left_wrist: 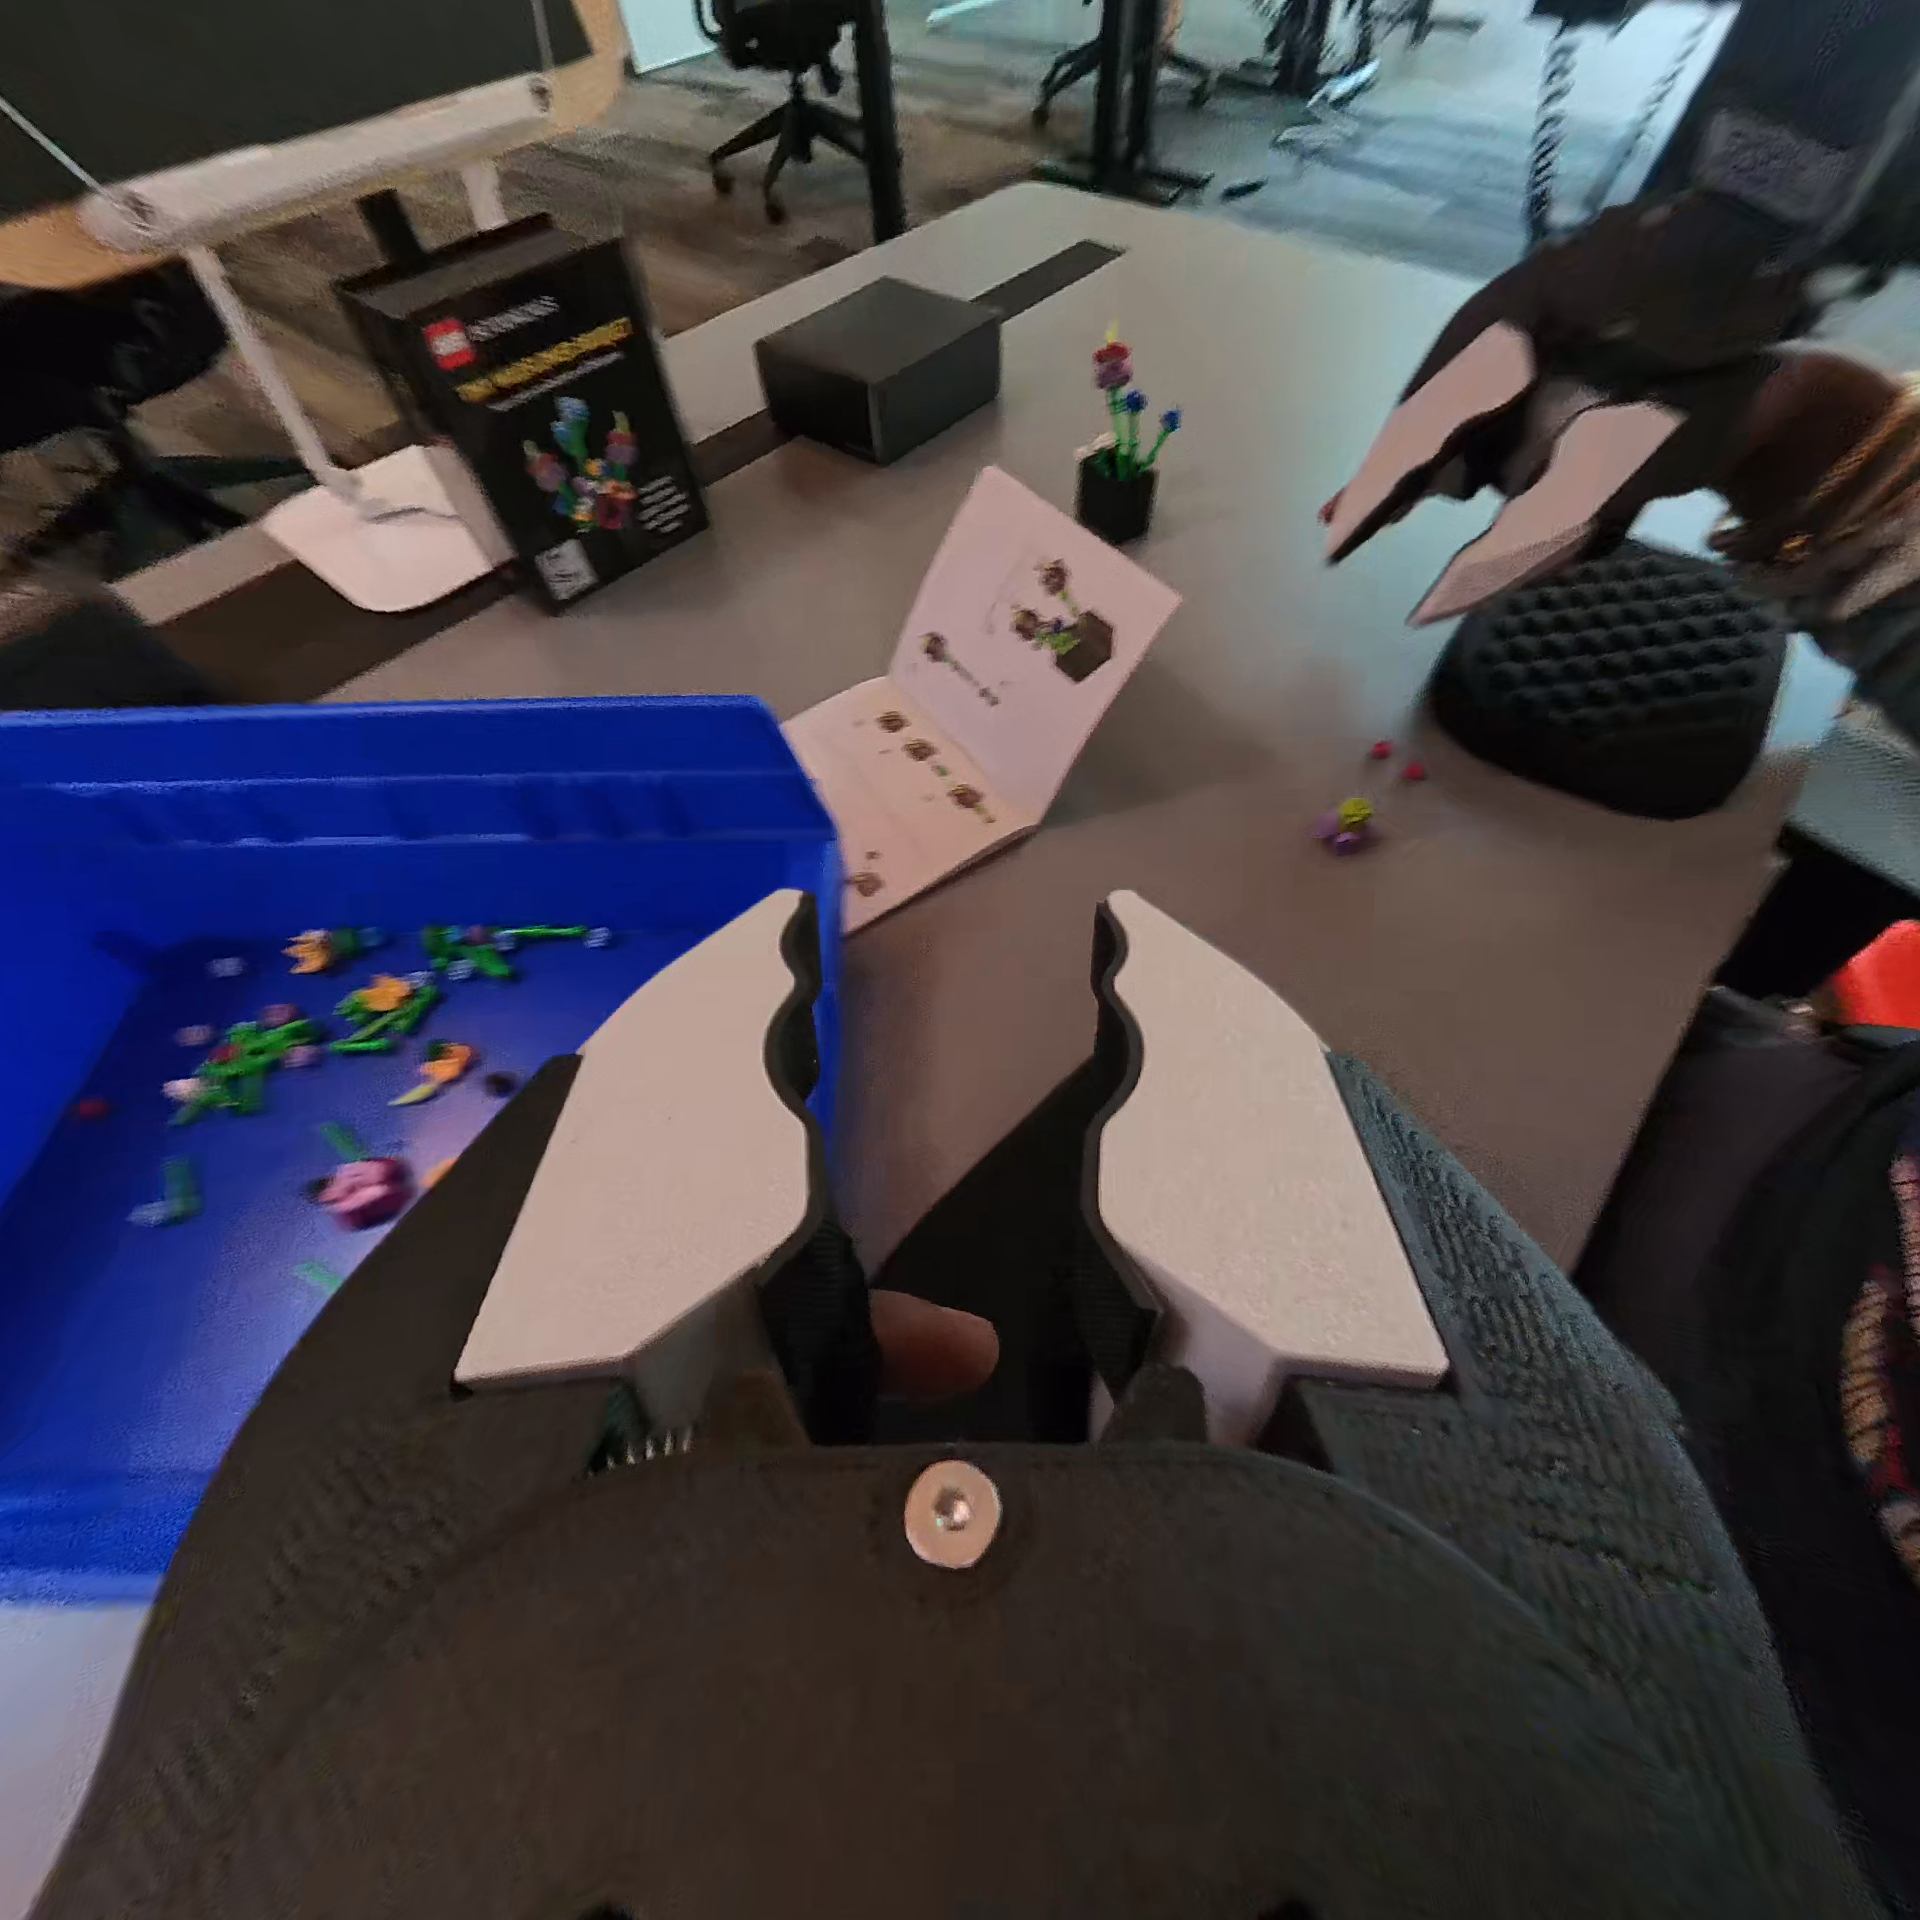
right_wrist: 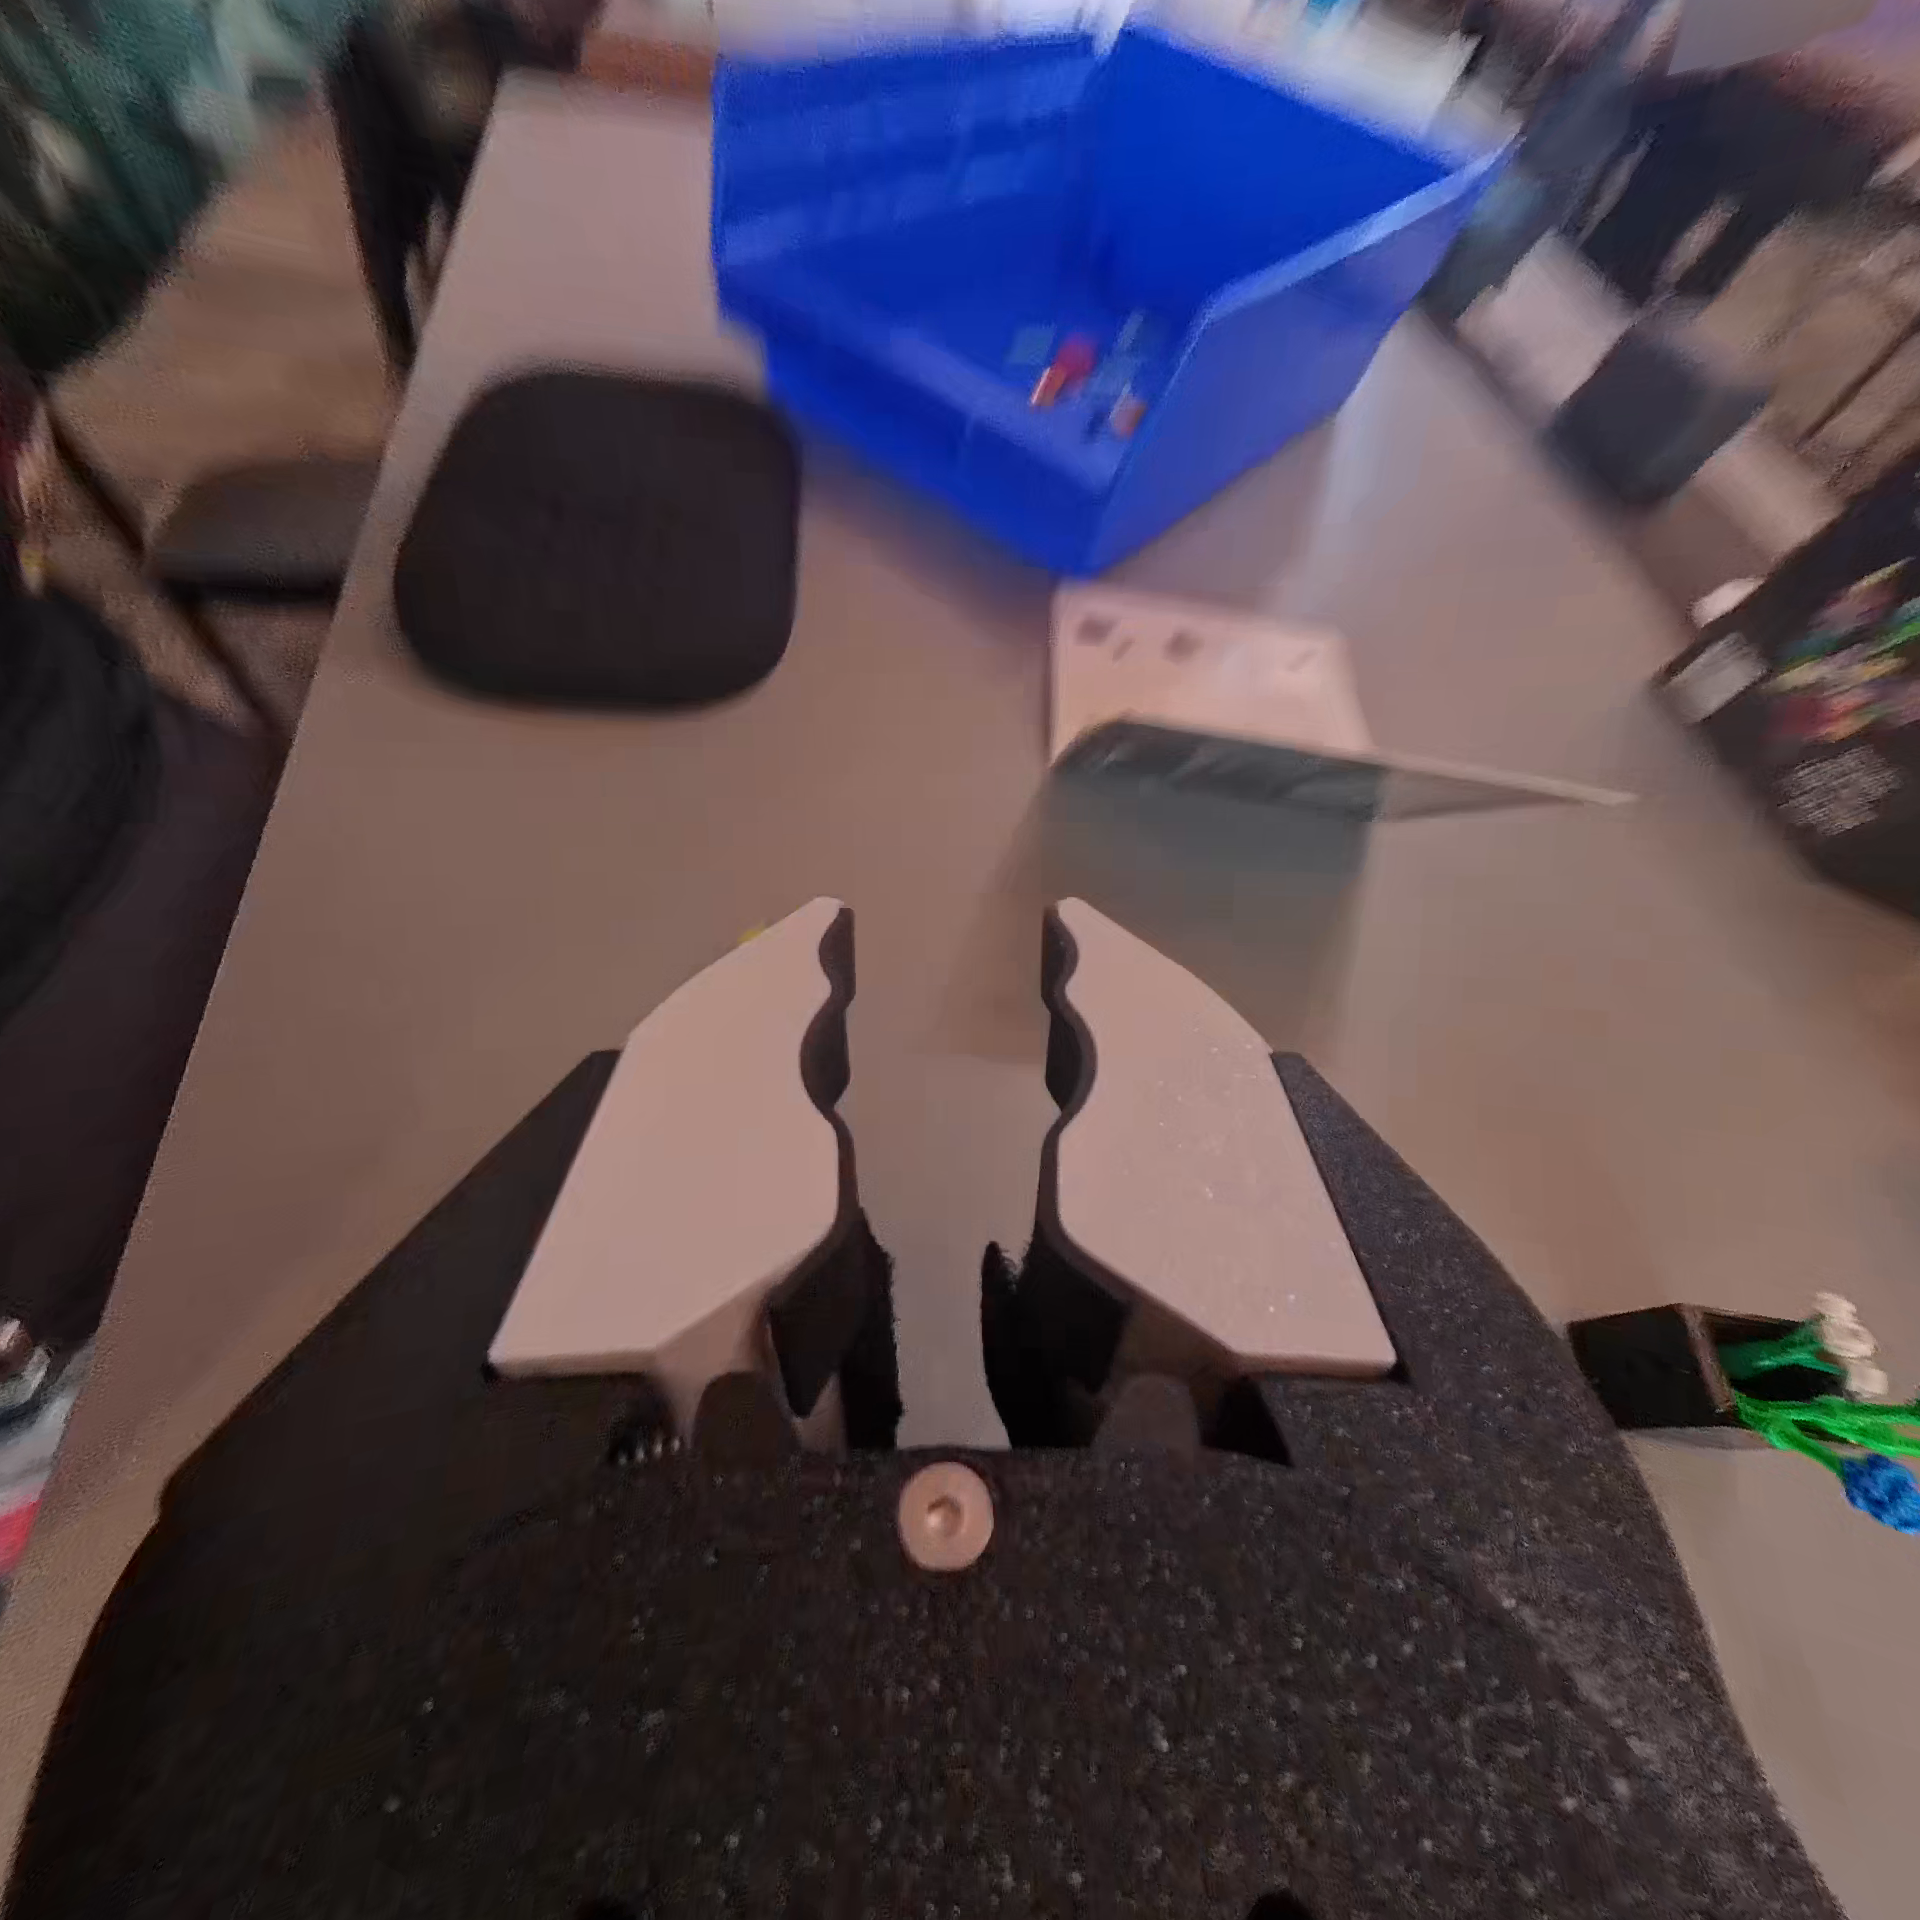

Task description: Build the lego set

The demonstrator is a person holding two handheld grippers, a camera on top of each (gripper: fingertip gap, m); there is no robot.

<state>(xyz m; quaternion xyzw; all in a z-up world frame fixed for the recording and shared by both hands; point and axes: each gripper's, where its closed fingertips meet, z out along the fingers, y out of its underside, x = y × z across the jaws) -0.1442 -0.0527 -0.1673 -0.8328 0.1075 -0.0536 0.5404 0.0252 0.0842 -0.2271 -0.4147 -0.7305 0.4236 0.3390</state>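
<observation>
My left gripper (left_wrist: 956, 914) is open and empty, held above the grey table (left_wrist: 1299, 1039) at the right wall of a blue bin (left_wrist: 416, 821). The bin holds several loose green, orange and purple Lego pieces (left_wrist: 312, 1039). A black pot with built Lego flowers (left_wrist: 1117, 457) stands behind the open instruction booklet (left_wrist: 987, 686). A small purple and yellow flower piece (left_wrist: 1348, 824) and tiny red bits (left_wrist: 1397, 761) lie on the table. My right gripper (left_wrist: 1455, 561) hovers open at upper right. In the blurred right wrist view it (right_wrist: 945, 914) is open and empty, facing the bin (right_wrist: 883, 208) and booklet (right_wrist: 1195, 686); the pot (right_wrist: 1662, 1371) is at right.
The black Lego box (left_wrist: 551, 416) stands at the back left, with a small black box (left_wrist: 883, 364) beside it. A black honeycomb dome (left_wrist: 1610, 686) sits on the right; it also shows in the right wrist view (right_wrist: 587, 540). Office chairs and desks lie beyond the table. The left gripper is farther from the pot (right_wrist: 1662, 1371), some 40 cm, than the right, some 15 cm. The left camera catches it too, in the left wrist view (left_wrist: 1141, 495).
</observation>
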